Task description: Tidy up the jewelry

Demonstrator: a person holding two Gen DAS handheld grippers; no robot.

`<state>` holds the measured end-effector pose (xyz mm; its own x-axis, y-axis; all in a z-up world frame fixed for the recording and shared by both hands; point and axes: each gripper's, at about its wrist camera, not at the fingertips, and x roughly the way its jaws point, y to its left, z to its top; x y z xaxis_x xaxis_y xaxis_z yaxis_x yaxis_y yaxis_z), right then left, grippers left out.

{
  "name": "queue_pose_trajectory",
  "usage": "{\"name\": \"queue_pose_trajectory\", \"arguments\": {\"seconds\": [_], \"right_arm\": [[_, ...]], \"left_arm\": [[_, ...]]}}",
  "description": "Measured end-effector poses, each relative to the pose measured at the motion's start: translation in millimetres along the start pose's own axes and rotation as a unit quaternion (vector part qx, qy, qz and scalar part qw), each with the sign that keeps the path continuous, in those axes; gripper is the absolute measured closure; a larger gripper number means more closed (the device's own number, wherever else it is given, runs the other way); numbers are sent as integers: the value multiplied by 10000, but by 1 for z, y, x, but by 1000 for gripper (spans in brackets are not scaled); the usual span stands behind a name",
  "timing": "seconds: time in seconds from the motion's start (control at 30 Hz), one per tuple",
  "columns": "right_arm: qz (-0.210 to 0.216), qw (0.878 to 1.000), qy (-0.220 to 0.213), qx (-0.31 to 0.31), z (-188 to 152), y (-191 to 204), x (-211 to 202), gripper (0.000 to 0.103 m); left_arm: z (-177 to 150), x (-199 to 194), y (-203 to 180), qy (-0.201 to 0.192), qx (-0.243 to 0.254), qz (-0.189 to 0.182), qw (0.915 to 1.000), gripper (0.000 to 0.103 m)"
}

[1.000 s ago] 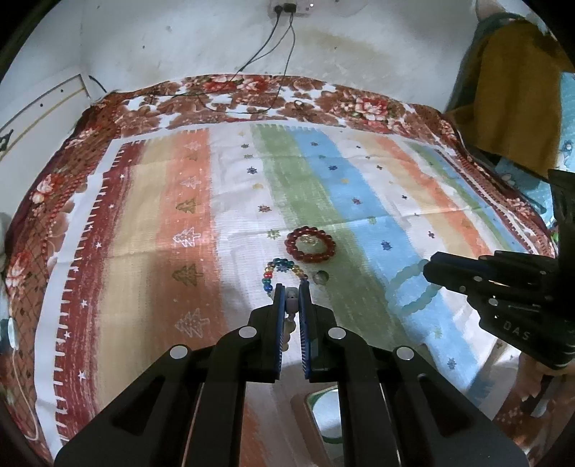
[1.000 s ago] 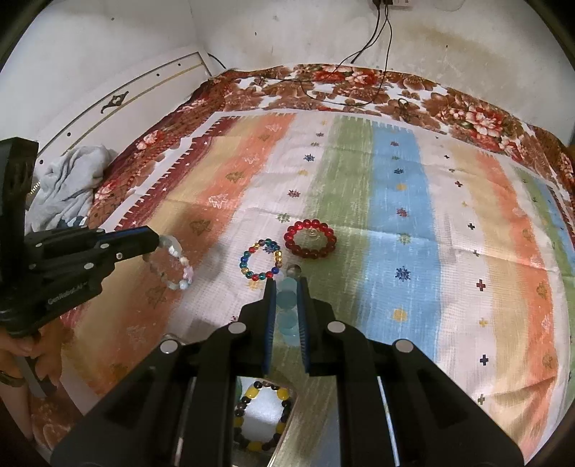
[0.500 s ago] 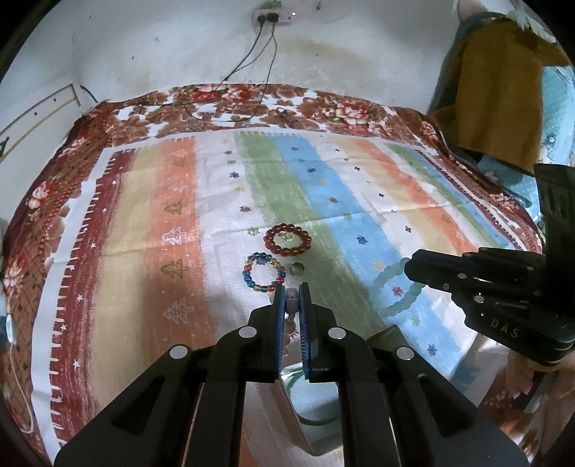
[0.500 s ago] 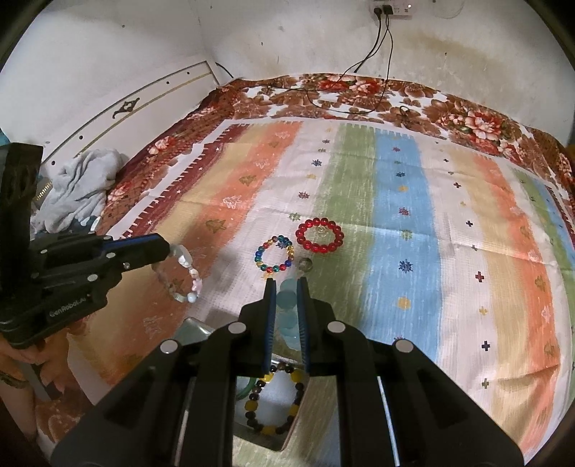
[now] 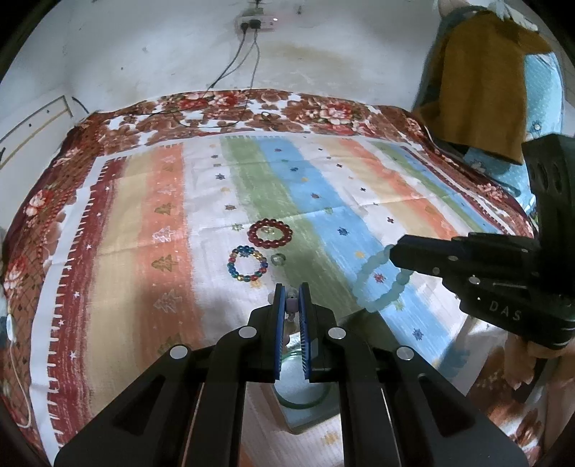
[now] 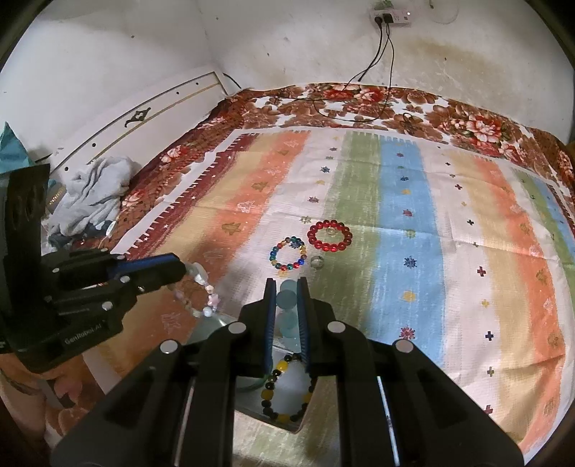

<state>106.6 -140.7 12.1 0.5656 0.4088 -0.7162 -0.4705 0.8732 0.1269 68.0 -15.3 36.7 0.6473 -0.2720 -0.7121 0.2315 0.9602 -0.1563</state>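
Pale bracelet [image 6: 201, 291]: clear, white and pink beads; hangs from the left claw [image 5: 291, 303], one bead pinched between its blue pads, above the near edge of the bed.
Aqua bracelet [image 5: 382, 278]: frosted blue-green beads; hangs from the right claw [image 6: 287, 300], beads clamped between its pads, above the blue stripe of the cloth.
Left claw: closed tight on the pale bracelet; seen from the right wrist view at the left, pointing toward the middle.
Right claw: closed tight on the aqua bracelet; seen from the left wrist view at the right.
Red bracelet [image 6: 330, 235]: lies flat on the green stripe, a small ring inside its loop.
Multicolour bracelet [image 6: 288, 253]: lies flat just beside the red one, nearer the claws.
Ring [image 6: 317, 261]: small, lies on the cloth beside the multicolour bracelet.
Tray [image 6: 276, 406]: at the near edge below both claws; holds a black-and-yellow bracelet [image 6: 284, 391] and a green bangle [image 5: 302, 391].
Cloth [image 6: 449, 251]: striped, spread over a brown floral bedspread [image 6: 467, 122].
Grey garment [image 6: 93, 194]: crumpled at the left edge of the bed.
Wall socket [image 6: 390, 15]: two black cables run down onto the bedspread.
Mustard garment [image 5: 481, 75]: hangs at the right of the bed.
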Motion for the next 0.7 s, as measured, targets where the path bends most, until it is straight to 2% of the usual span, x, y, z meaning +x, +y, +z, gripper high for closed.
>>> {"name": "queue_pose_trajectory", "arguments": {"seconds": [0.63,0.7], "right_arm": [[336,9992,177,-89,-25,12,-4,90],[367,9991,187,-38,-25,10,-3,85]], "left_arm": [[-16,3,-18,122,127,-52,9998,95],[-17,6,-16,151,69,0,9999,95]]}}
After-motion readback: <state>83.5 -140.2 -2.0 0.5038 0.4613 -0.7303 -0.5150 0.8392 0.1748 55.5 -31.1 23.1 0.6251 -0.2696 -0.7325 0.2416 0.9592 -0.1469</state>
